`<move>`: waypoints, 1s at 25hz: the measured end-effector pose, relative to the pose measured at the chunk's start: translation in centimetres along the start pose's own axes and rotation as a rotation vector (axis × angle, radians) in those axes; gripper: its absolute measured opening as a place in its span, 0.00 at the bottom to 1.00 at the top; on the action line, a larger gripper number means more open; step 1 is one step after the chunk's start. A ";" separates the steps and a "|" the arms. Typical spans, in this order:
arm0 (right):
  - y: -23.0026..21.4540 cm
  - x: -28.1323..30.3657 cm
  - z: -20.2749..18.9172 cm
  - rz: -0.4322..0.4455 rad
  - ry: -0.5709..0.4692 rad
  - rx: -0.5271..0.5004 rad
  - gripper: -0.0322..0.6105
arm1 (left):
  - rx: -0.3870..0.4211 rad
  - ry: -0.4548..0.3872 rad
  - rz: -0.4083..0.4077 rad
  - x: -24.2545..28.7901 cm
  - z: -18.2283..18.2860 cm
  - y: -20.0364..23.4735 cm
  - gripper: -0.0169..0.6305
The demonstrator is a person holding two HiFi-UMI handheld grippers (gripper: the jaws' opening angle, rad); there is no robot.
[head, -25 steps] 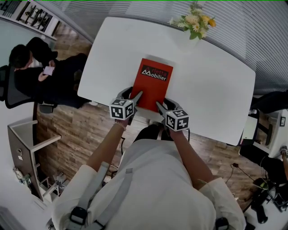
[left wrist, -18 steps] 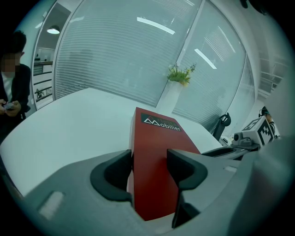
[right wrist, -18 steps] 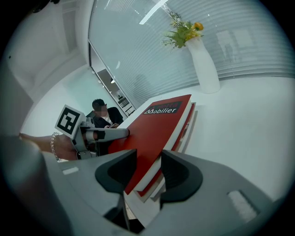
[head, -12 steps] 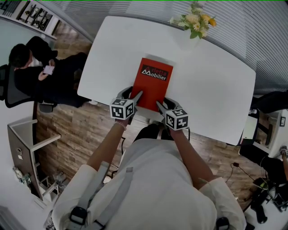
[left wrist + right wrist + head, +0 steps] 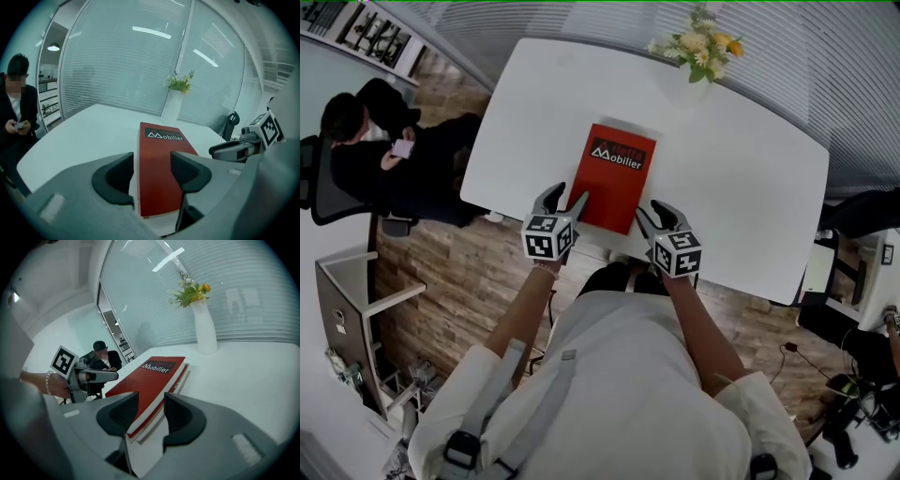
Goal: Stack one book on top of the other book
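A white, round-cornered bench (image 5: 741, 187) stands on a wood-plank floor (image 5: 469, 272), in a room walled with pale slatted blinds (image 5: 825, 56).

At the bench's near edge, the left tool (image 5: 564, 197) has its jaws spread wide, and they have just been opening. Nothing is pinched. Its own view shows the left edge of the red book (image 5: 614, 178) lying beyond the gap, with neither pad pressing on it. In the head view, this tool's inner finger overlaps the book's near-left corner. Its marker cube (image 5: 546, 234) faces the camera.

The right tool (image 5: 652, 208) is also parted and grips nothing. From its own view, the book's near-right corner lines up with the gap. In the head view, this tool sits just beside that corner and apart from it.

The red book lies flat near the middle of the bench, with white lettering on a dark band at its far end. It rests on a second book (image 5: 186, 369), paler and thinner, whose edge shows along the red book's right side.

Further back, near the bench's far edge, a white vase (image 5: 692, 80) holds yellow and cream flowers. Off the bench to the left, a person (image 5: 375, 141) in dark clothes sits in a chair and holds a small thing in both hands.
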State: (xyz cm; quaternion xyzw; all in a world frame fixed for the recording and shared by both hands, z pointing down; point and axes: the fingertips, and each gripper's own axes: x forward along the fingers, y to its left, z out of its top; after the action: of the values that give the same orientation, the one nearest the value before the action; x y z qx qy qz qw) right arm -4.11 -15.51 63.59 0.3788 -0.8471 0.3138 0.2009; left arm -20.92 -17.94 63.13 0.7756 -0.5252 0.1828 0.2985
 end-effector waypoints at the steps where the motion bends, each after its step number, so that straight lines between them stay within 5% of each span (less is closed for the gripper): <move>1: -0.1 -0.4 0.4 -0.004 -0.010 -0.011 0.30 | 0.003 -0.014 0.005 -0.3 0.5 -0.2 0.41; 25: -2.2 -15.0 9.8 -0.148 -0.242 -0.251 0.16 | 0.170 -0.306 -0.292 -5.0 11.4 -18.9 0.15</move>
State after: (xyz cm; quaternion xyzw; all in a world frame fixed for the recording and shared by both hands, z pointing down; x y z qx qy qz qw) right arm 6.05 -15.60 48.67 0.4469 -0.8676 0.1420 0.1656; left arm -5.71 -16.81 46.37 0.8845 -0.4291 0.0617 0.1722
